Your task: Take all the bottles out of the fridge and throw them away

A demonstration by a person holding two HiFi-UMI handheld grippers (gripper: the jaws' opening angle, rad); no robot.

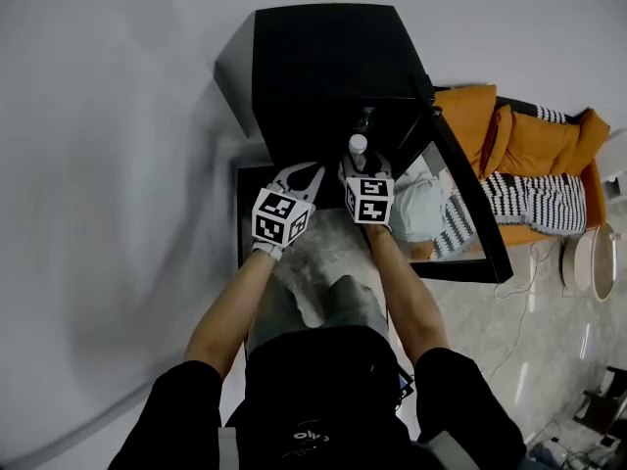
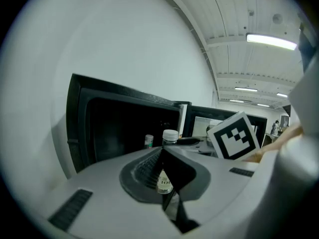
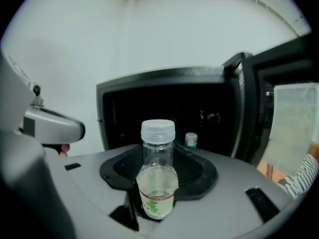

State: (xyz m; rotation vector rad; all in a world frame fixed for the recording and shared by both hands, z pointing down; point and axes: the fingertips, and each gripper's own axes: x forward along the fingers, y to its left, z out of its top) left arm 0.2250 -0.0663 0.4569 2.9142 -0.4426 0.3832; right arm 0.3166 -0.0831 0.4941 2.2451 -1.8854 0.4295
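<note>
My right gripper (image 1: 359,161) (image 3: 158,183) is shut on a clear bottle (image 3: 157,176) with a white cap (image 1: 358,145), pale liquid and a red and green label. It holds the bottle upright just in front of the open black fridge (image 1: 323,57). Inside the dark fridge a second small bottle with a green cap (image 3: 191,139) (image 2: 148,141) stands at the back. My left gripper (image 1: 306,172) (image 2: 162,151) hangs beside the right one, its jaws meeting at the tips with nothing in them. The held bottle (image 2: 170,135) shows beyond them.
The fridge door (image 1: 470,204) swings out to the right. Behind it stands an orange sofa (image 1: 529,135) with a striped cloth (image 1: 529,204). A round white object (image 1: 593,262) sits on the floor at the far right. A pale wall runs along the left.
</note>
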